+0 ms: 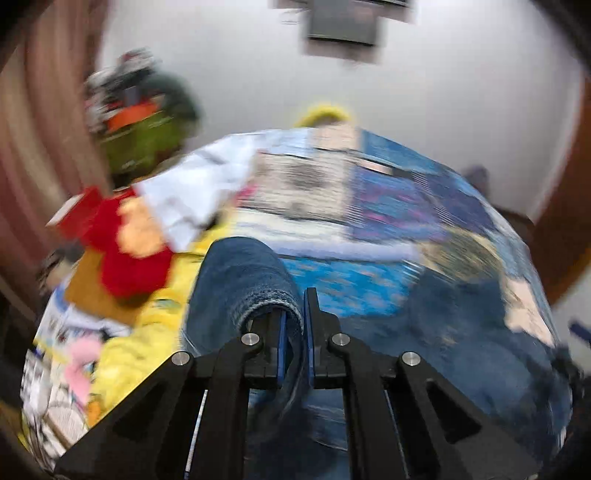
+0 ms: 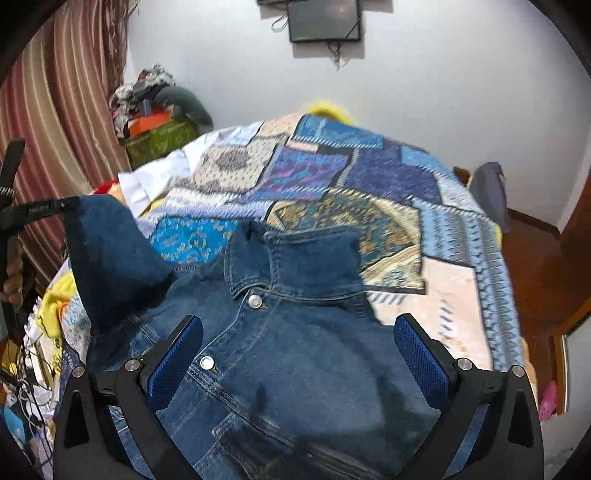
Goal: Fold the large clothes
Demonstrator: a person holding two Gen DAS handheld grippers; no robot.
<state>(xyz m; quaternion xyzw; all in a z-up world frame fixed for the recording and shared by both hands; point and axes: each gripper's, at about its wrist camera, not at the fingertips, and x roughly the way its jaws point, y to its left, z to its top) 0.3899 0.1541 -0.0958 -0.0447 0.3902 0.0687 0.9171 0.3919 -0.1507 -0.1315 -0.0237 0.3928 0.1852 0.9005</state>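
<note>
Left wrist view: the picture is smeared by motion blur. The left tool [image 1: 295, 325] has its jaws drawn close together, pinching a fold of the denim jacket [image 1: 240, 280]; the cloth rolls up over the left finger and hangs down between the blue pads [image 1: 309, 350]. More dark denim spreads low on the right, over the bed. The quilt [image 1: 388, 206], a patchwork of blue, purple and cream, covers the bed beyond the tool. To the left lie a red cloth [image 1: 129, 258], a white cloth [image 1: 192, 192] and a yellow cloth [image 1: 147, 332], heaped near each other at the bed's edge. A green box [image 1: 140, 147] with clutter on top stands by the striped curtain [image 1: 37, 147], and a dark screen [image 1: 343, 26] hangs on the white wall. Right wrist view: this picture is sharper. The right tool [image 2: 298, 354] stands wide, its blue pads [image 2: 421, 362] far apart with nothing between them, poised above the jacket [image 2: 314, 350]. The jacket lies front up on the near part of the quilt [image 2: 369, 184], collar toward the far wall, two metal buttons [image 2: 255, 301] showing down its front. Its left sleeve [image 2: 107, 251] is lifted clear of the bed, its end held at the black tip of the left tool [image 2: 70, 206]. The green box [image 2: 159, 140] sits in the far left corner beside the curtain [image 2: 66, 110], the screen [image 2: 325, 18] above on the wall, and wooden floor [image 2: 535, 277] shows to the right of the bed.
</note>
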